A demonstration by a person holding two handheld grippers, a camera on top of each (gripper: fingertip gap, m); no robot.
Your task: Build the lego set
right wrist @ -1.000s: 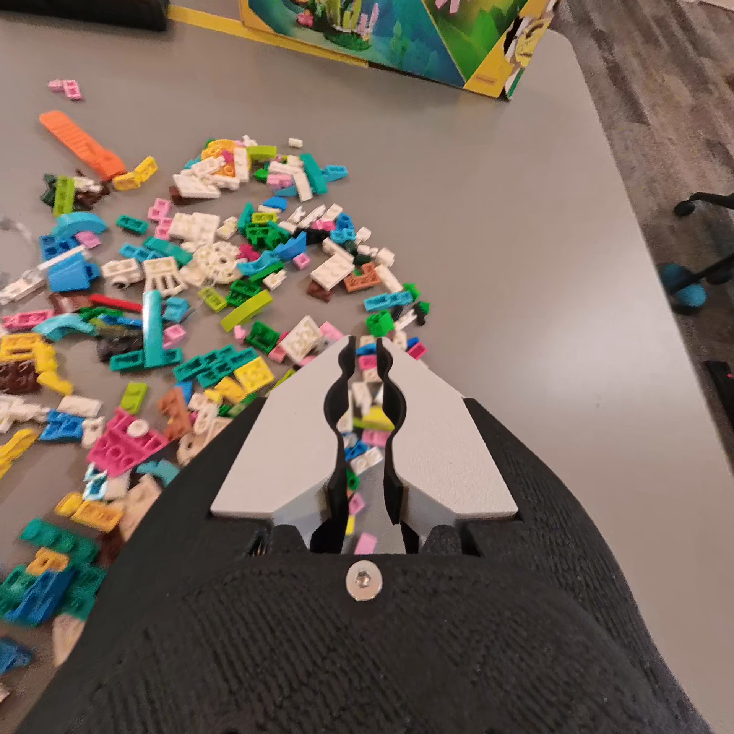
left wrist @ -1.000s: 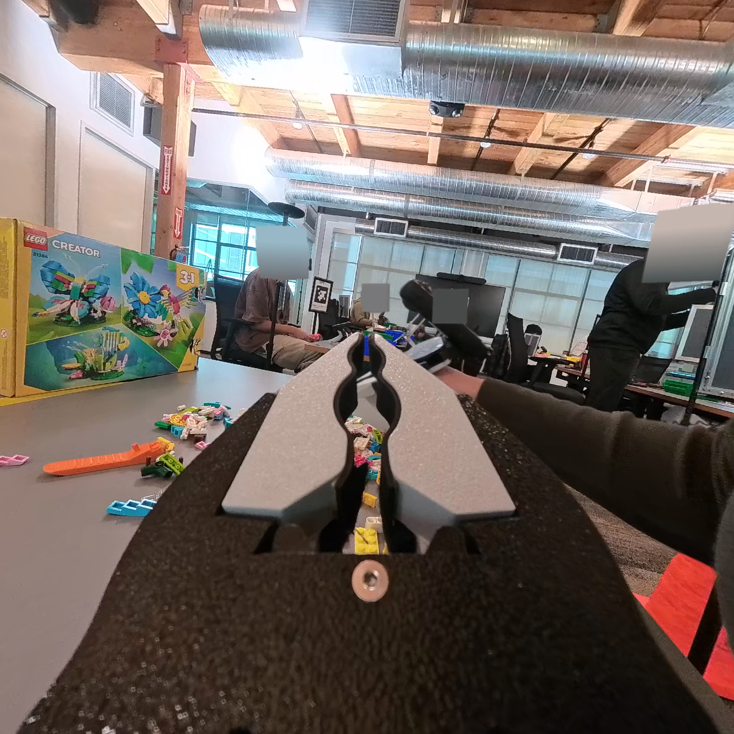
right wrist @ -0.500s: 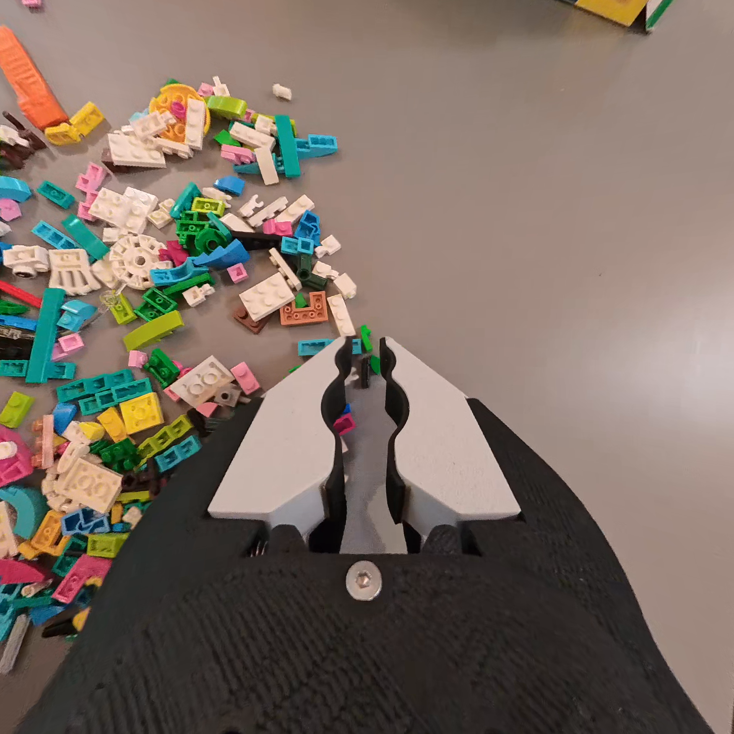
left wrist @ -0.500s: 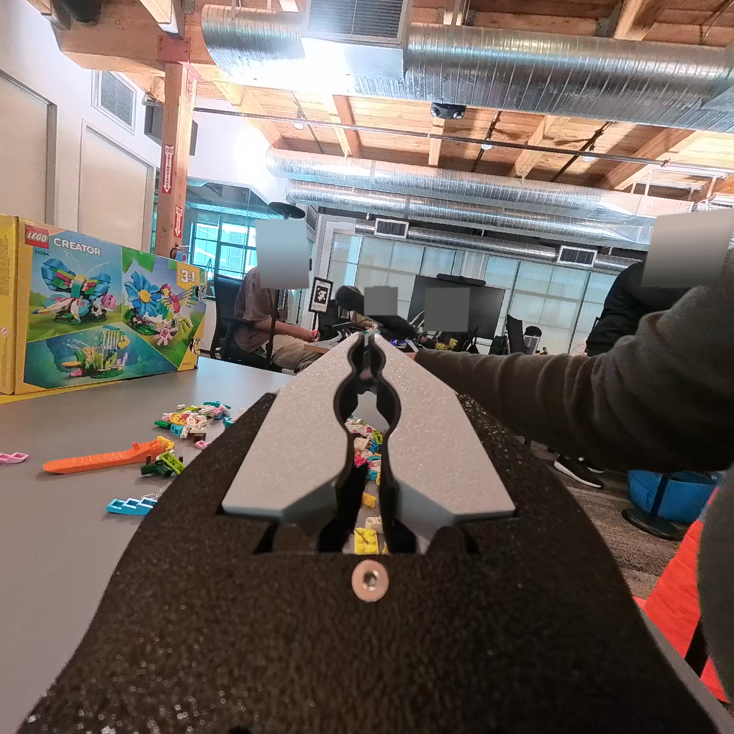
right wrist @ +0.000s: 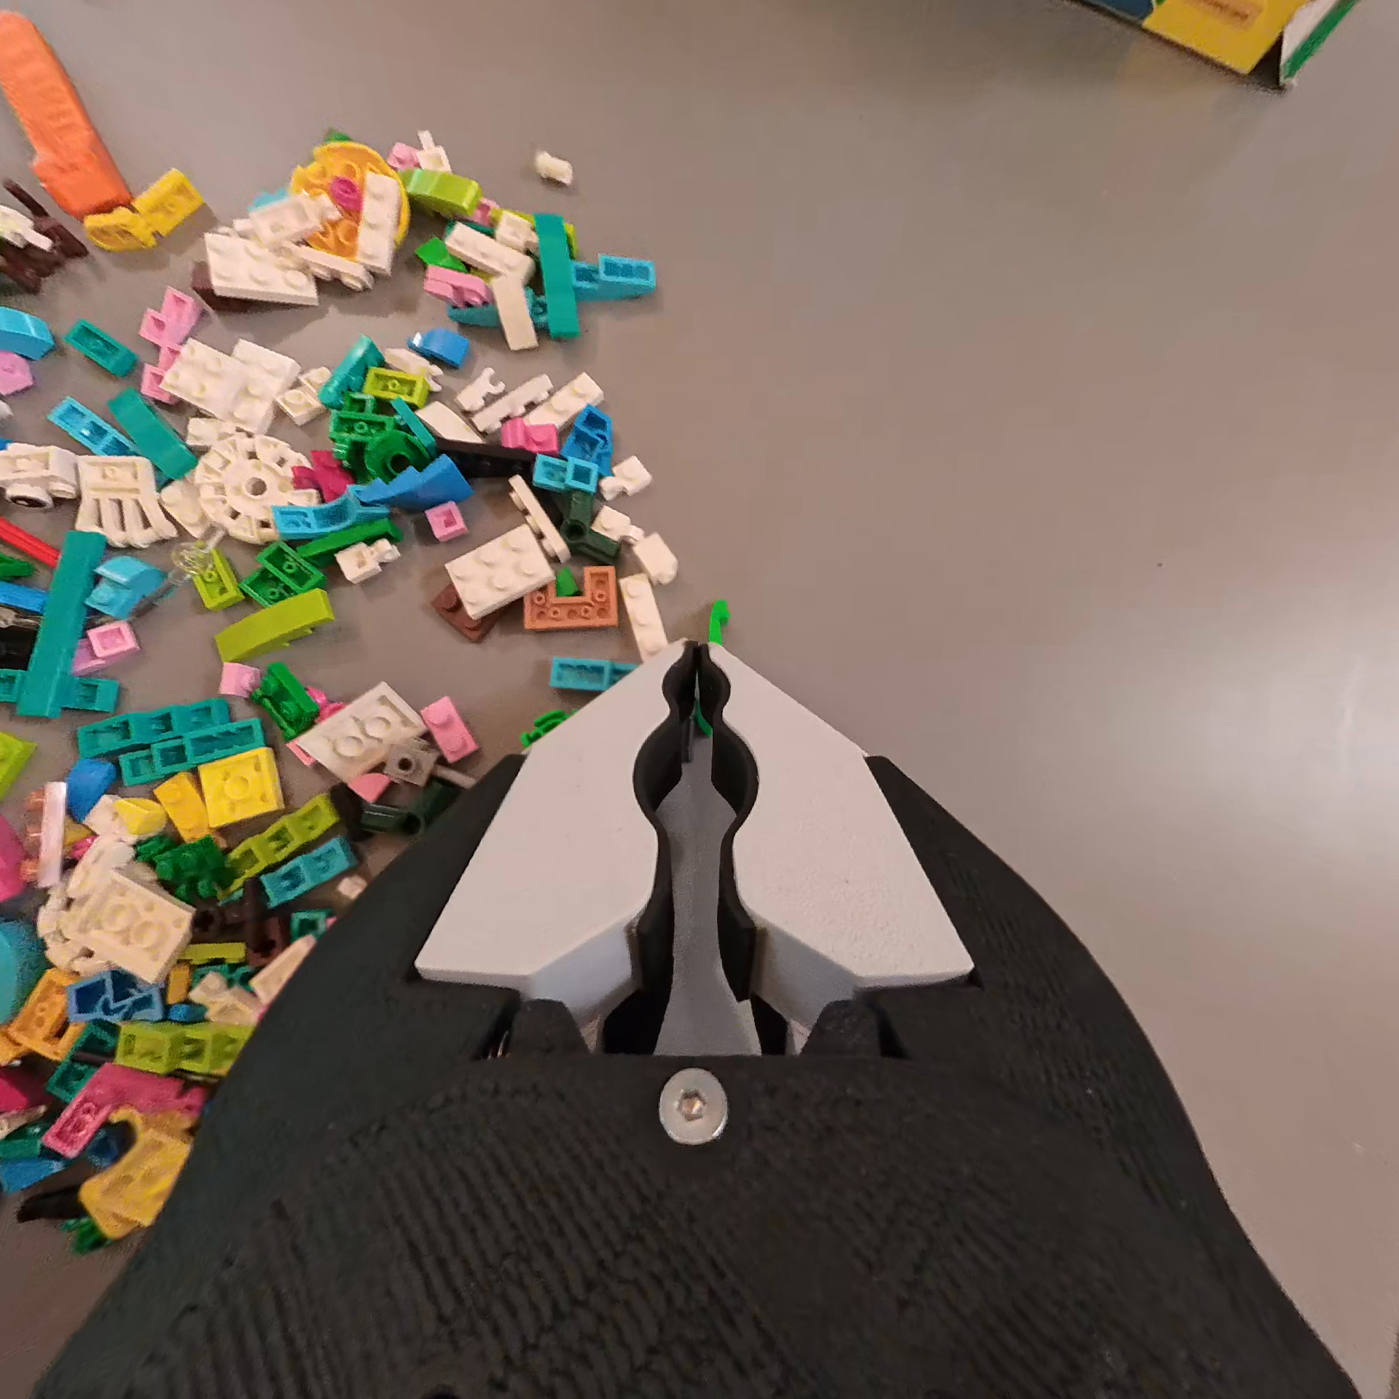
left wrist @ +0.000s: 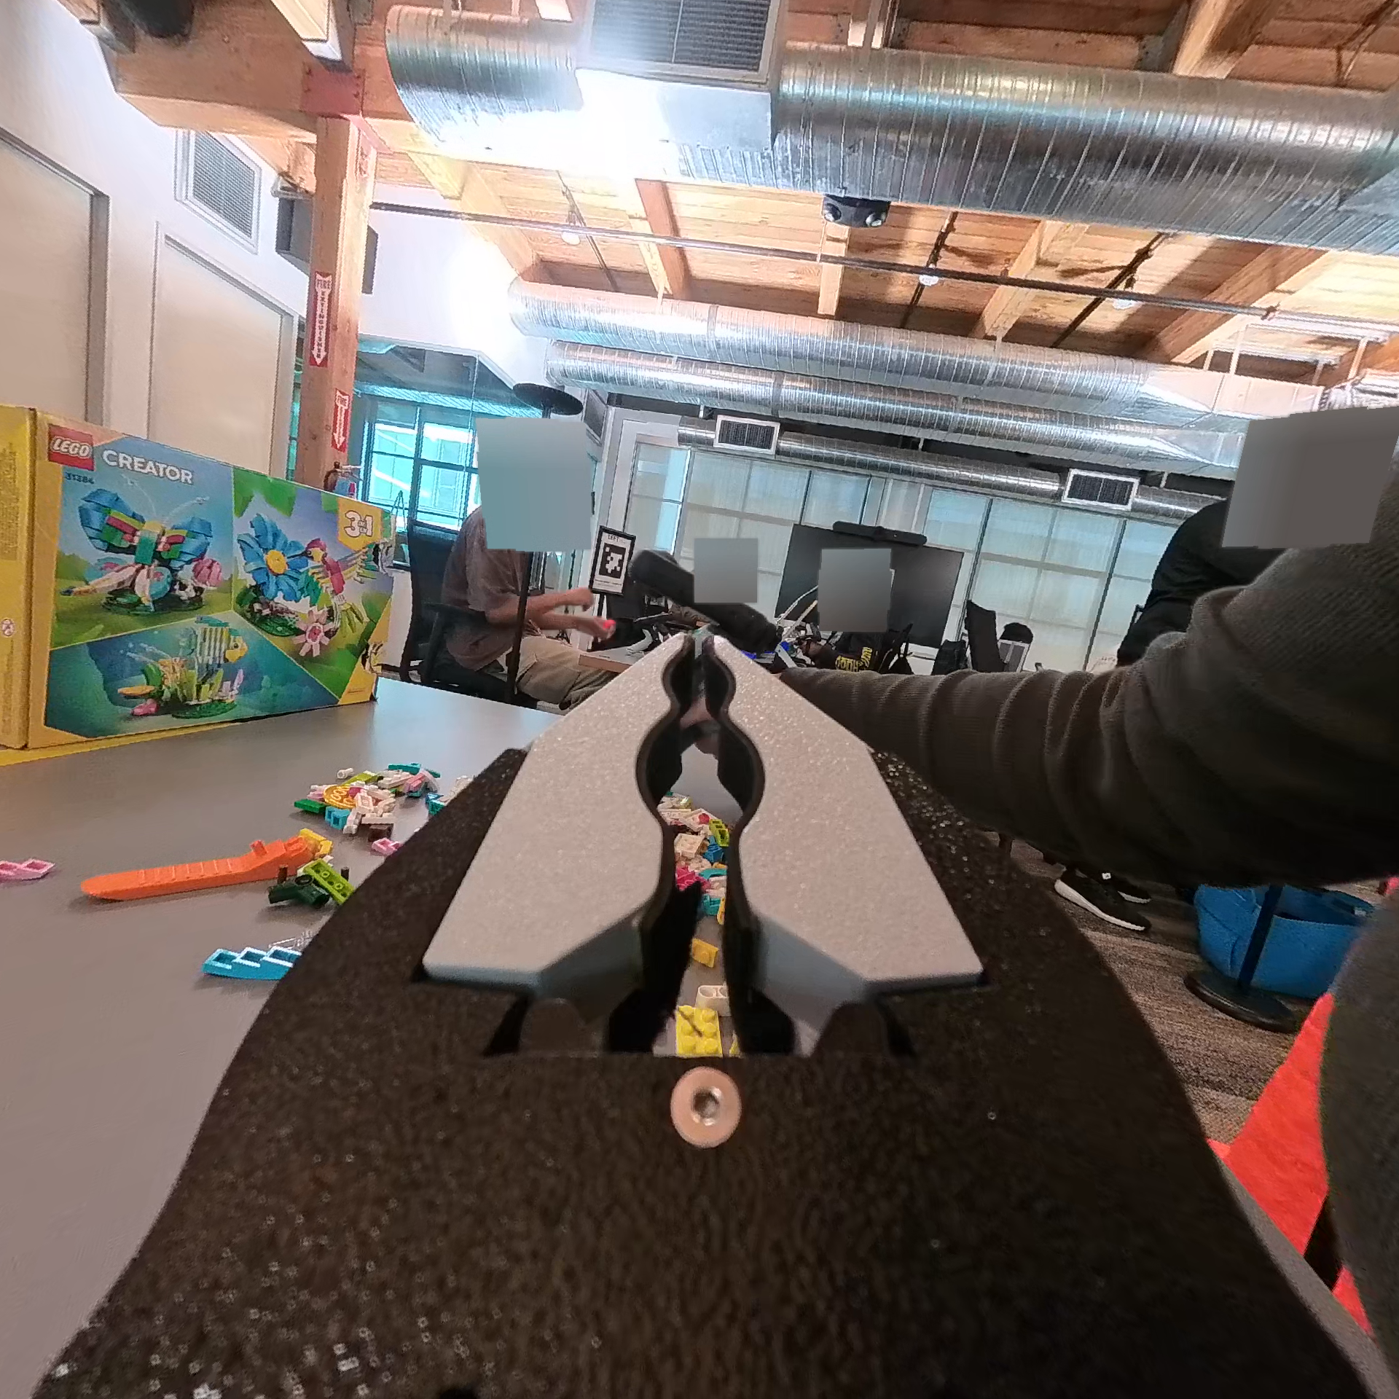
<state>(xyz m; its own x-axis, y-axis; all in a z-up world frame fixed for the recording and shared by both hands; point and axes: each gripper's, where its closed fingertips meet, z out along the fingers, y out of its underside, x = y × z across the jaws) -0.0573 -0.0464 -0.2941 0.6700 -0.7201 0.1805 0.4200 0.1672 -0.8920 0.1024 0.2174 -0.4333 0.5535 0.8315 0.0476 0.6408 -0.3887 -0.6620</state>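
Note:
Loose Lego pieces (right wrist: 303, 530) of many colours lie in a pile on the grey table (right wrist: 1060, 454). My right gripper (right wrist: 695, 652) is at the pile's right edge, low over the table. It is shut on a thin bright green piece (right wrist: 718, 612) that sticks out past the tips. My left gripper (left wrist: 696, 645) is shut and held level above the table, pointing out over the pile (left wrist: 371, 795). I cannot tell whether it holds anything. A dark sleeve (left wrist: 1060, 719) reaches across in front of it.
The Lego box (left wrist: 204, 590) stands at the far left of the table, and its corner also shows in the right wrist view (right wrist: 1226, 30). An orange brick separator (left wrist: 189, 882) lies left of the pile. People sit and stand at desks behind the table. Tip to tip, the grippers are about 35 centimetres apart.
My right gripper moved forward to the pile's right edge and shut on the thin green piece. The sleeve swung further across the left view. My left gripper stayed put.

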